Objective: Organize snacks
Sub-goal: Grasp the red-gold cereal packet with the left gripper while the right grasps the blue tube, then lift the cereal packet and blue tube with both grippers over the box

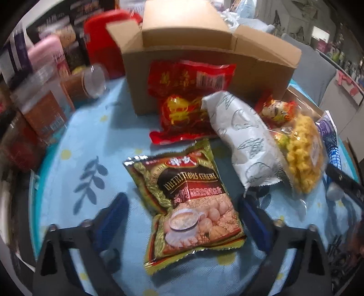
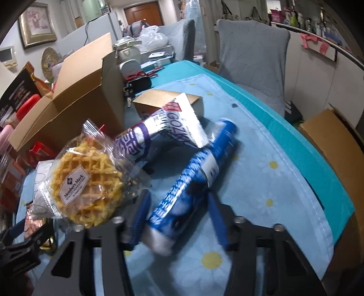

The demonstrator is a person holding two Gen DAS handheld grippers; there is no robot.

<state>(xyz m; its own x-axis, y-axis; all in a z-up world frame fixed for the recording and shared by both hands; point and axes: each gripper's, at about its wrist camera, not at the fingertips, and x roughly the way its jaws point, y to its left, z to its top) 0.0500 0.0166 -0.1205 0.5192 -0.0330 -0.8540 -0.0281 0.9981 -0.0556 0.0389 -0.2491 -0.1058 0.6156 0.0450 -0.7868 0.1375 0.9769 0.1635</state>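
Blue floral tablecloth (image 1: 91, 136) under scattered snacks (image 1: 188, 205)

Behind my work area there's a grey chair (image 2: 252, 57) pulled up at the table edge, a framed picture (image 2: 37, 24) on the wall, a brown door (image 2: 143, 13) further back, and a clear plastic cup (image 1: 95, 79) lying tipped on the blue flowery tablecloth (image 1: 95, 141).
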